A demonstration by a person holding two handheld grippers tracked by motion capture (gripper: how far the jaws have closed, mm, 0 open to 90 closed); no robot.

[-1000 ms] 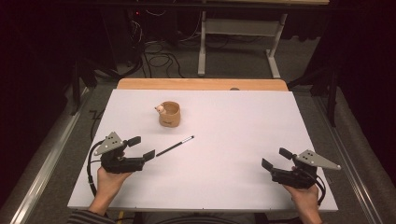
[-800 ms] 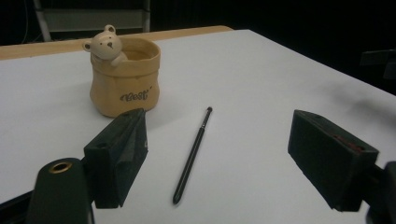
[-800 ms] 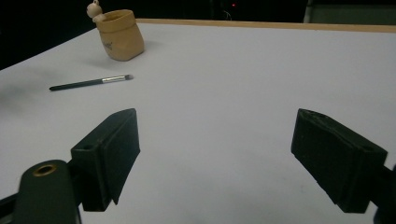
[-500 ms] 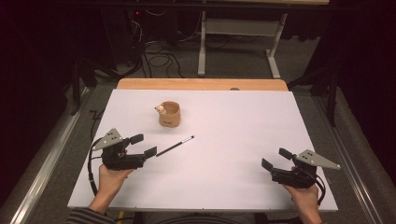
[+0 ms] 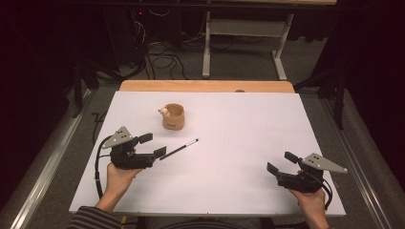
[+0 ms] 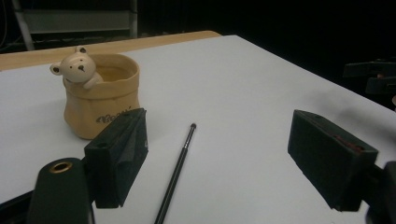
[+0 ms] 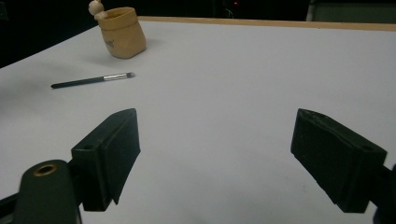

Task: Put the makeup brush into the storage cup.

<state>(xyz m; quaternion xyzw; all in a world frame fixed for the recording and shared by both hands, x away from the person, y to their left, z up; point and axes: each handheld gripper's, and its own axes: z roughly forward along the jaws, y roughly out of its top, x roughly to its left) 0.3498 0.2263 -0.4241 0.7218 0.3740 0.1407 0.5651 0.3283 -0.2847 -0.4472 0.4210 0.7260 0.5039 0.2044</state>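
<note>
A thin black brush (image 5: 179, 149) with a silver ferrule lies on the white table top (image 5: 248, 129), left of the middle. Behind it stands a tan sack-shaped cup (image 5: 173, 117) with a small bear figure on its rim. My left gripper (image 5: 153, 144) is open just at the brush's near end. In the left gripper view the brush handle (image 6: 177, 172) runs into the gap of the left gripper (image 6: 224, 163), close to the left jaw, and the cup (image 6: 100, 95) is beyond. My right gripper (image 5: 282, 162) is open at the front right, holding nothing. Its own view has the right gripper (image 7: 215, 154), brush (image 7: 91, 80) and cup (image 7: 122, 32).
A wooden strip (image 5: 205, 86) borders the table's far edge. Beyond it the floor holds cables and a white desk frame (image 5: 243, 47). The right gripper (image 6: 373, 77) appears far off in the left gripper view. Bare white surface spreads between the two hands.
My left gripper has crept forward and to the right, up to the brush's near end. The right gripper, brush and cup have stayed put.
</note>
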